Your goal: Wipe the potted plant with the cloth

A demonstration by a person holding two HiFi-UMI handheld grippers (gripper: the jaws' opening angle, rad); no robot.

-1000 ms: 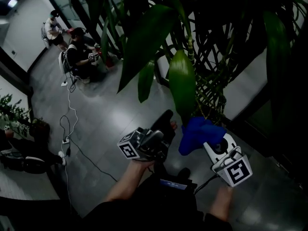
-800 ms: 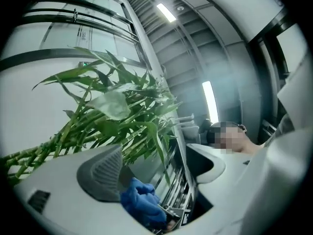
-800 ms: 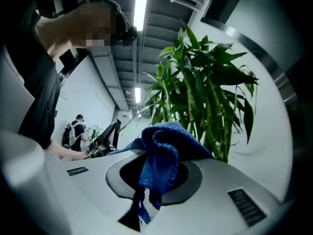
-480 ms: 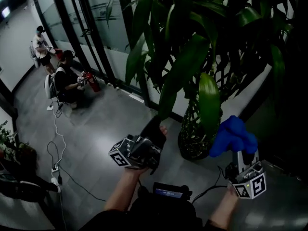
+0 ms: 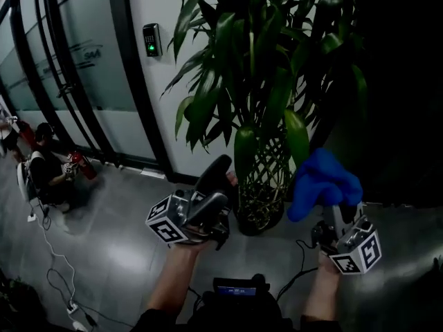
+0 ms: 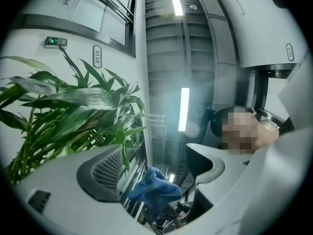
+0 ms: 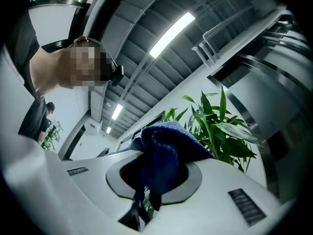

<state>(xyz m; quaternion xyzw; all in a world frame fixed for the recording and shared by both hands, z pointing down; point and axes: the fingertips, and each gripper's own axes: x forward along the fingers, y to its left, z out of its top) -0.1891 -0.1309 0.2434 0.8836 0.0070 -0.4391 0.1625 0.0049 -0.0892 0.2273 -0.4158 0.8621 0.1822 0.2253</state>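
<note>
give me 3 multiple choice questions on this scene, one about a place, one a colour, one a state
1. In the head view, where is the potted plant?
A. at the far left edge
B. beyond the two grippers, between them
C. lying on its side at the bottom edge

2. What colour is the cloth?
A. white
B. red
C. blue

3. How is the left gripper?
A. open, nothing gripped
B. shut on the cloth
C. shut on a leaf

Answers:
1 B: it rises past both grippers, in the gap between them.
2 C: the bundle clamped in the right gripper is plainly blue.
3 A: its own view shows the jaws apart, with only distant things seen between them.
</note>
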